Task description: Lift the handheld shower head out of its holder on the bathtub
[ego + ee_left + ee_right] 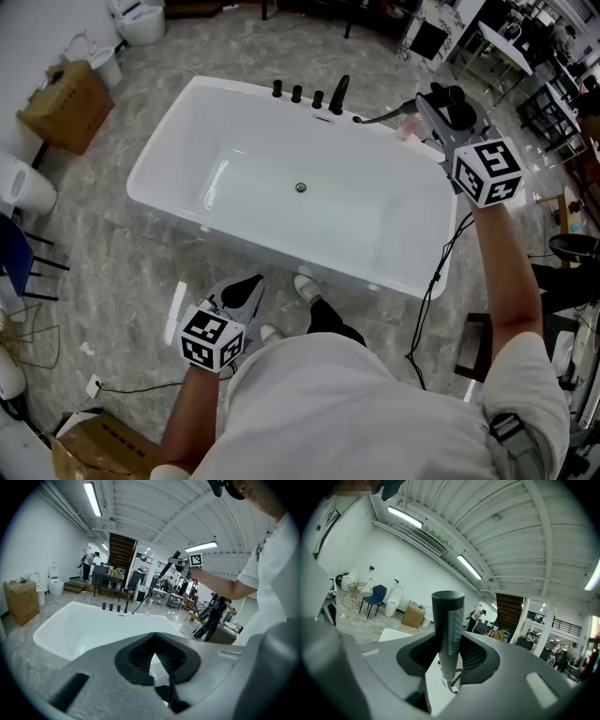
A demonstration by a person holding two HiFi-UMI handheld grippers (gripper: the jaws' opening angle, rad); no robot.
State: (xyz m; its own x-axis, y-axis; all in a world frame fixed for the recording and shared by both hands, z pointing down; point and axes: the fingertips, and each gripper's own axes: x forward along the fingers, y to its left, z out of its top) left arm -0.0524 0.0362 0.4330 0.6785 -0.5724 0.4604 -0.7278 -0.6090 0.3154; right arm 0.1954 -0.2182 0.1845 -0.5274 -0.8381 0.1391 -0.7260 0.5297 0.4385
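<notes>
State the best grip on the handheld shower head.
Clamp the handheld shower head across its round lower shaft, below the textured strip and above the hose, coming in from the side. The stick stands upright between the pads, and the right gripper holds it this way.

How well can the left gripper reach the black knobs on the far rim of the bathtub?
Probably not without a step: the left gripper is at the near side of the bathtub, and the knobs stand across it on the far rim. Nothing blocks the way; they look far.
</notes>
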